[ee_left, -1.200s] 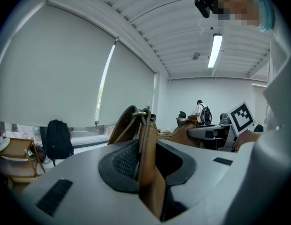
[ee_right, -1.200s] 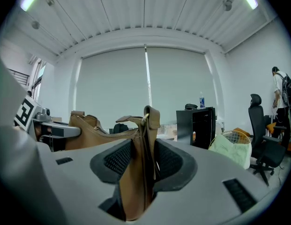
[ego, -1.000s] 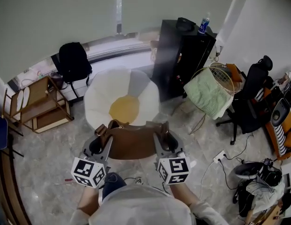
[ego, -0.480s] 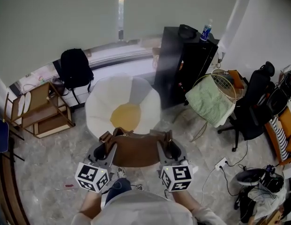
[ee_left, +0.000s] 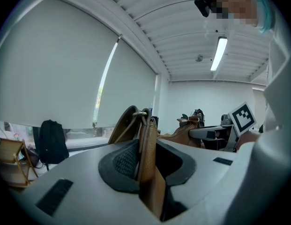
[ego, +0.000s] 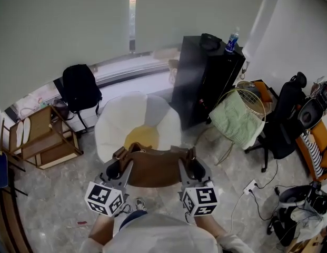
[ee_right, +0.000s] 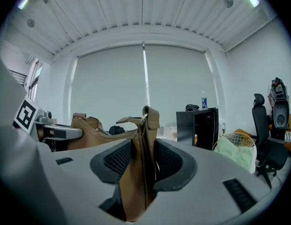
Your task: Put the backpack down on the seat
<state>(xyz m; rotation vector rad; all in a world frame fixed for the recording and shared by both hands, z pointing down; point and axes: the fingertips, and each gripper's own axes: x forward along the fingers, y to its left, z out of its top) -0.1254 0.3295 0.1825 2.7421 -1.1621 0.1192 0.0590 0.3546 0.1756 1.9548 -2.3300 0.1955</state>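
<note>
A brown leather backpack hangs between my two grippers, just in front of the seat, a white flower-shaped cushion with a yellow centre. The left gripper is shut on the backpack's left side; in the left gripper view its pads clamp a brown strap. On the other side, the right gripper is shut the same way, a strap with a metal ring pinched between the jaws in the right gripper view. The backpack's far edge overlaps the seat's near rim in the head view.
A black cabinet with a blue bottle stands right of the seat. A black backpack leans at the window. A wooden rack is at left; a wire basket with green cloth, an office chair and floor cables at right.
Both grippers have carried the brown backpack forward, closer to the white seat. The grip on each side is unchanged.
</note>
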